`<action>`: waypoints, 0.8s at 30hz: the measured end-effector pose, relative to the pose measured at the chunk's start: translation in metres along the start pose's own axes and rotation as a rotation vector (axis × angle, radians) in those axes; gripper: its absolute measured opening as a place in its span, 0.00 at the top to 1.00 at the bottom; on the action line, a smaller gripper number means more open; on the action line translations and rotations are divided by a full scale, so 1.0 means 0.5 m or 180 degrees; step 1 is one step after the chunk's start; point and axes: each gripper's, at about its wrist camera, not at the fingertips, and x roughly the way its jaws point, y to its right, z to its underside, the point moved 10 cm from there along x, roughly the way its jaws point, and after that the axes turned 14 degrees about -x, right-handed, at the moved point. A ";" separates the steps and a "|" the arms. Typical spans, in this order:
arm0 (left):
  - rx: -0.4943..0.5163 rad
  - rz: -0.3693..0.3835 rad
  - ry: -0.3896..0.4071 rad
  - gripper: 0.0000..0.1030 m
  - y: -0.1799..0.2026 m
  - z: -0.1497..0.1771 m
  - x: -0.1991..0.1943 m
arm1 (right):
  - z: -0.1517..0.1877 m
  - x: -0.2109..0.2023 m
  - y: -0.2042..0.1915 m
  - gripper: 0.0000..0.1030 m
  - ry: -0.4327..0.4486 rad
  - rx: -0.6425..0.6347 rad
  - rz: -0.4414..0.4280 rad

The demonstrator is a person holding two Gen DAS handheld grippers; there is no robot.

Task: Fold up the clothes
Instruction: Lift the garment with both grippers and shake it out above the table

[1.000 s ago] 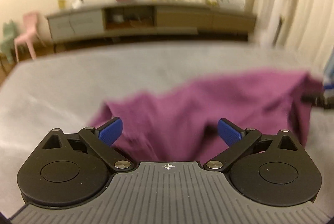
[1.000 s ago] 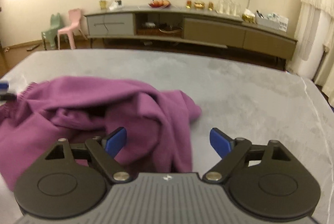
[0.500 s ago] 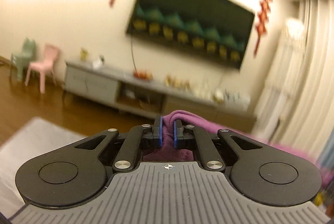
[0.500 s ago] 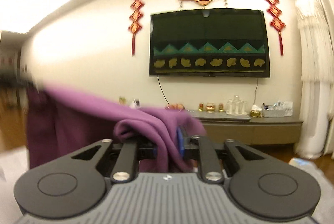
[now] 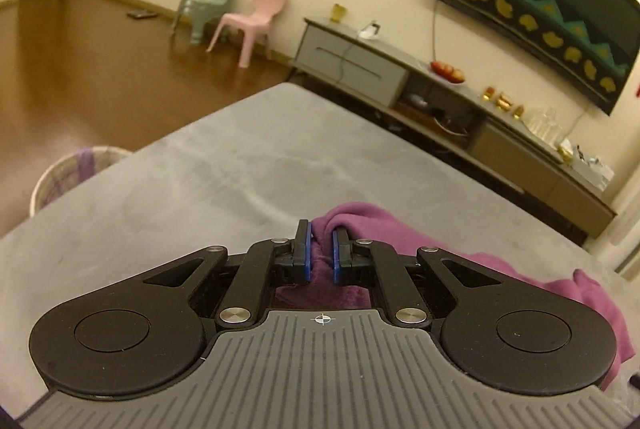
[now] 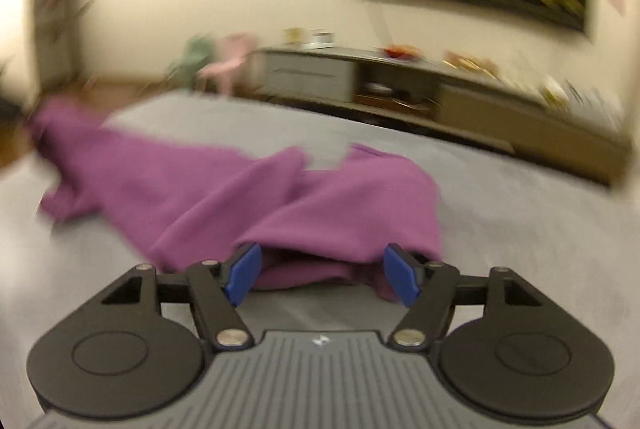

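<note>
The left gripper (image 5: 320,253) is clamping a bunched fold of the purple garment (image 5: 404,241), its blue pads (image 5: 306,255) pressing the cloth from both sides. The garment is lying on the grey bed (image 5: 240,165), trailing away from the gripper. The right gripper (image 6: 322,275) is standing with fingers spread apart, holding nothing, at the near edge of the garment (image 6: 280,197). This view is blurring. A basket (image 5: 60,177) is sitting beside the bed.

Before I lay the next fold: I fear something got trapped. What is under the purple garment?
Only the grey table surface shows around the purple garment, which lies crumpled on it. Anything beneath its folds is covered and cannot be seen.
</note>
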 end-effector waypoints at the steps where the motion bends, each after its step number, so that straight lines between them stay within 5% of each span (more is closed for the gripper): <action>1: -0.0032 0.0034 -0.0039 1.00 -0.012 0.006 0.003 | -0.001 0.009 0.011 0.30 -0.0010 0.0076 0.0035; 5: 0.0007 0.0124 -0.0052 1.00 -0.014 0.009 0.006 | -0.033 0.100 0.013 0.12 -0.0172 -0.0151 0.0094; 7: 0.0014 0.0165 -0.0023 1.00 -0.003 0.001 0.010 | -0.034 0.159 -0.006 0.16 -0.0389 -0.0379 0.0028; 8: -0.0006 0.0164 0.0020 1.00 -0.003 -0.014 0.009 | -0.025 0.187 -0.011 0.51 -0.0602 -0.0462 0.0043; 9: -0.0033 0.0158 0.0071 1.00 -0.003 -0.032 0.008 | -0.025 0.202 -0.008 0.67 -0.0705 -0.0450 0.0061; 11: -0.0118 0.0207 0.0127 1.00 -0.006 -0.064 0.001 | -0.060 0.144 0.023 0.77 -0.0500 -0.0158 0.0197; 12: -0.0137 0.0232 0.0154 1.00 -0.007 -0.078 -0.002 | -0.079 0.104 0.041 0.98 -0.0367 -0.0002 0.0282; 15: -0.0141 0.0403 0.0311 1.00 0.011 -0.121 -0.031 | -0.148 -0.073 0.073 1.00 0.0210 0.0423 0.0392; 18: -0.0172 0.0533 0.0449 1.00 0.032 -0.158 -0.045 | -0.209 -0.262 0.081 0.99 0.0774 0.0401 0.0519; 20: -0.0181 0.0497 0.0476 1.00 0.041 -0.165 -0.032 | -0.203 -0.281 0.098 0.90 0.0744 0.0315 0.0665; 22: -0.0242 0.0455 0.0405 1.00 0.039 -0.155 -0.016 | -0.172 -0.250 0.113 0.59 0.0554 0.0283 0.0722; 23: -0.0274 0.0447 0.0372 1.00 0.033 -0.146 -0.014 | -0.135 -0.199 0.116 0.32 0.0334 0.0323 0.0685; 24: -0.0310 0.0451 0.0337 1.00 0.024 -0.138 -0.018 | -0.094 -0.143 0.121 0.18 0.0125 0.0430 0.0641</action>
